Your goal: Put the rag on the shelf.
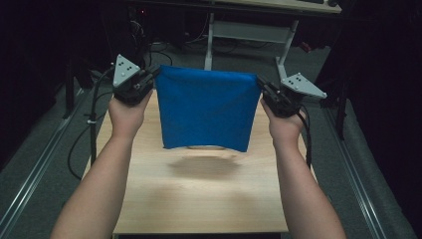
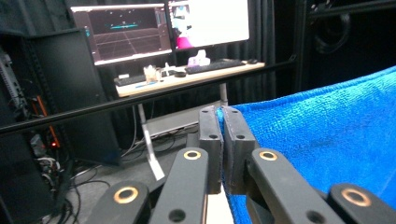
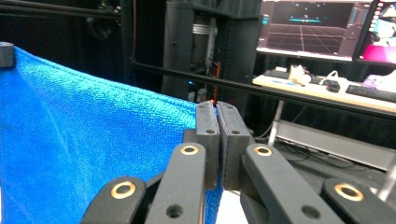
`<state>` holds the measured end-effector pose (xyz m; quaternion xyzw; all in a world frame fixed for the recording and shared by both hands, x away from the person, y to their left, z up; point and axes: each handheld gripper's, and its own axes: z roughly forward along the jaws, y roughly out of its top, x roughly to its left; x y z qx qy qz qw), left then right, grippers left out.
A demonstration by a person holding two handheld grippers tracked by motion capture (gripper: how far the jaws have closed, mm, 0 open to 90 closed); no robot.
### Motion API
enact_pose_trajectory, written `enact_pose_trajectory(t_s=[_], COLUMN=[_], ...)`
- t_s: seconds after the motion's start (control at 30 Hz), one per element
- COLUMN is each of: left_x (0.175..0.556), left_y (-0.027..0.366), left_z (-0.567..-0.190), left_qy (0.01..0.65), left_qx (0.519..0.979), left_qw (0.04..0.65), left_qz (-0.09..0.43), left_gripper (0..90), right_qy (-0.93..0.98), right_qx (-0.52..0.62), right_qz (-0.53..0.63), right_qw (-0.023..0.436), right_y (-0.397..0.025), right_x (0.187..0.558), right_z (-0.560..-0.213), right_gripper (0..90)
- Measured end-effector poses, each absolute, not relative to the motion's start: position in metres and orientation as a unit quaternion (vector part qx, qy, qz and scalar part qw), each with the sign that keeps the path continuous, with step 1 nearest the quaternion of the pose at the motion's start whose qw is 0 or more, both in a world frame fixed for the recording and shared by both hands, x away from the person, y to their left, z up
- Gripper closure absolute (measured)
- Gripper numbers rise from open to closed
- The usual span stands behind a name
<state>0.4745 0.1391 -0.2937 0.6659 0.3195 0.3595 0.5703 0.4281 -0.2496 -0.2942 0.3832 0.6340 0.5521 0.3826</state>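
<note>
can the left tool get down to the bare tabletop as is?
Probably not freely: the left tool is shut on a corner of the blue cloth, stretched to the right tool above the table.

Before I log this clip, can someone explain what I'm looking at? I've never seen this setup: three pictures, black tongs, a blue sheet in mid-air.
There is no robot here. A person holds a tool in each hand: the left hand-held gripper and the right hand-held gripper, each with two black jaws, a trailing cable and a grey three-cornered plate on top.

The high view looks down from above the person's side, so the forearms come in from the bottom. The other two pictures come from cameras riding on the grippers, looking along their own jaws.

Both grippers are shut on the top corners of a blue cloth, one corner each, holding it stretched between them. It hangs above the wooden table and casts a shadow on it. In the gripper views, the background shows a desk with monitors and a keyboard.
</note>
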Motion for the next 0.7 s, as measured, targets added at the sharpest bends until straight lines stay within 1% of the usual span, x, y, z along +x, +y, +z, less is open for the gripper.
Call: enact_pose_trajectory(t_s=[0.17, 0.23, 0.33, 0.57, 0.7], left_x=[0.493, 0.502, 0.514, 0.534, 0.541], left_y=[0.136, 0.132, 0.130, 0.126, 0.124], left_z=[-0.302, -0.306, -0.313, -0.336, -0.358], left_qy=[0.332, 0.333, 0.345, 0.368, 0.383], left_qx=[0.669, 0.674, 0.680, 0.698, 0.717], left_qw=[0.567, 0.559, 0.551, 0.522, 0.497], left_qz=[0.347, 0.349, 0.339, 0.323, 0.304], left_gripper=[87.8, 87.8, 87.8, 87.8, 87.8], right_qy=[0.637, 0.638, 0.642, 0.661, 0.676], right_qx=[0.398, 0.408, 0.417, 0.417, 0.420], right_qz=[0.538, 0.533, 0.524, 0.504, 0.486], right_qw=[0.381, 0.377, 0.374, 0.366, 0.361], right_y=[-0.250, -0.251, -0.252, -0.252, -0.251], right_x=[0.448, 0.457, 0.469, 0.490, 0.499], right_z=[-0.299, -0.302, -0.309, -0.325, -0.338], right_gripper=[89.1, 89.1, 89.1, 89.1, 89.1])
